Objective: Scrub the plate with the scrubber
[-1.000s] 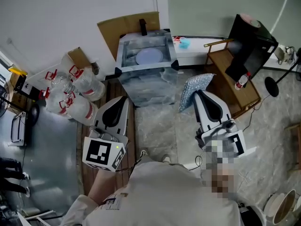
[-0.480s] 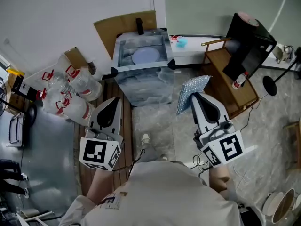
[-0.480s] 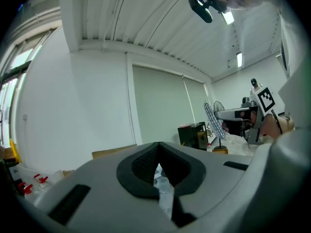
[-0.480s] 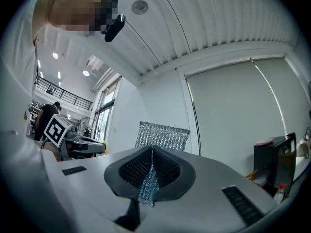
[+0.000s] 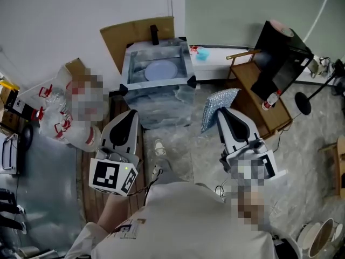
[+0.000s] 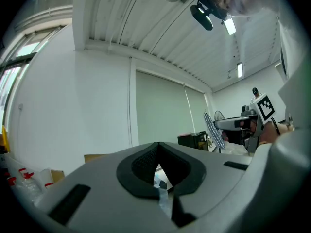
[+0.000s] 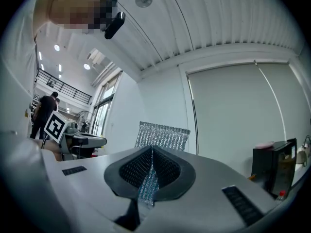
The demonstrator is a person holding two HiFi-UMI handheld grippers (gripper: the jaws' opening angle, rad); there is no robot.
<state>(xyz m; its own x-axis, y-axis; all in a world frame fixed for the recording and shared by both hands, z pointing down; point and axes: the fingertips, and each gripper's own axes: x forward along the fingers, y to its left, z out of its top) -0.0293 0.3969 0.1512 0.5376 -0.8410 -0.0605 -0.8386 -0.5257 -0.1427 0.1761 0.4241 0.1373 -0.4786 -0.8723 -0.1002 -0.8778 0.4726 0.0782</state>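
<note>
Against pale floor (image 5: 180, 144), one plate (image 5: 160, 69) is dimly seen in one clear tub (image 5: 156, 102) at twelve o'clock. One scrubber (image 5: 217, 107), lower edge hidden, is clamped by right tongs (image 5: 221, 114); left tongs (image 5: 128, 115) are pressed together.

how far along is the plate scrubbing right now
Done: the right gripper is shut on the silver scrubber. In hand: it hovers short of the clear tub, with the left gripper shut and empty beside it. Left: all the scrubbing; the plate lies in the tub, untouched.
</note>
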